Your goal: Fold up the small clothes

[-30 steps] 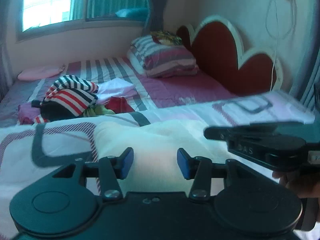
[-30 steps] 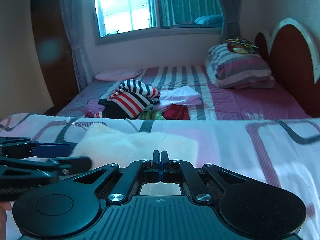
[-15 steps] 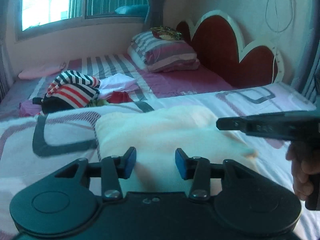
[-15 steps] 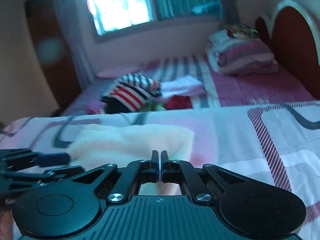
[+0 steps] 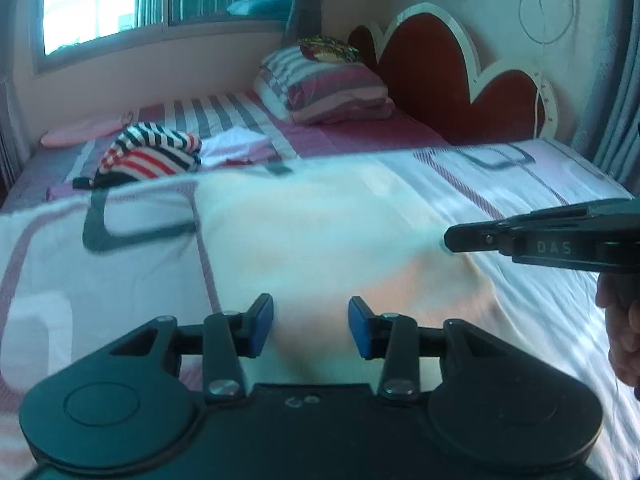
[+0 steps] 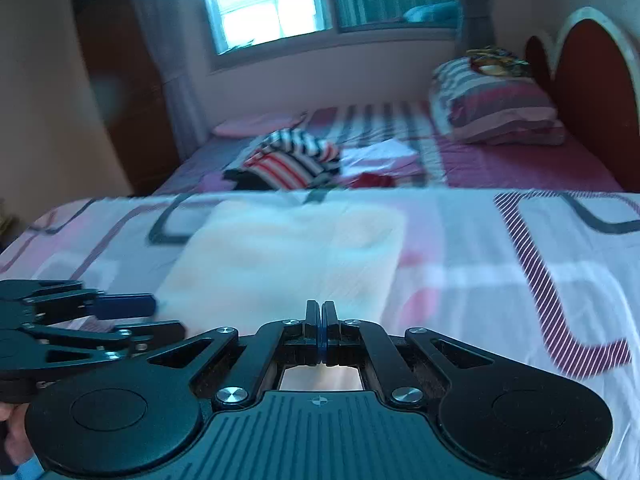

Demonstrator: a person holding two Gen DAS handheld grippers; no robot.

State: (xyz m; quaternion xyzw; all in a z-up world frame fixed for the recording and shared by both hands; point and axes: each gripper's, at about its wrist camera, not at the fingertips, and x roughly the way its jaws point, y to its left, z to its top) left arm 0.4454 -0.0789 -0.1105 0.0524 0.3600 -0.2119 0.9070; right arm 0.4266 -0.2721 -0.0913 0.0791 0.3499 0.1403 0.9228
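Left claw point(image 5: 311, 326): blue pads apart, released, nothing between them, poised over the near edge of the cream garment point(image 5: 320, 232). Right claw point(image 6: 321, 330): clenched, pads pressed together, empty, at the same garment's near edge. Garment lies flat on the patterned bedspread point(image 6: 500, 272), blurred. Beyond it, a heap of striped clothes point(image 5: 150, 156) on the bed. Farther back: striped pillow point(image 5: 324, 84), heart-shaped headboard point(image 5: 432, 72), window point(image 6: 264, 4).
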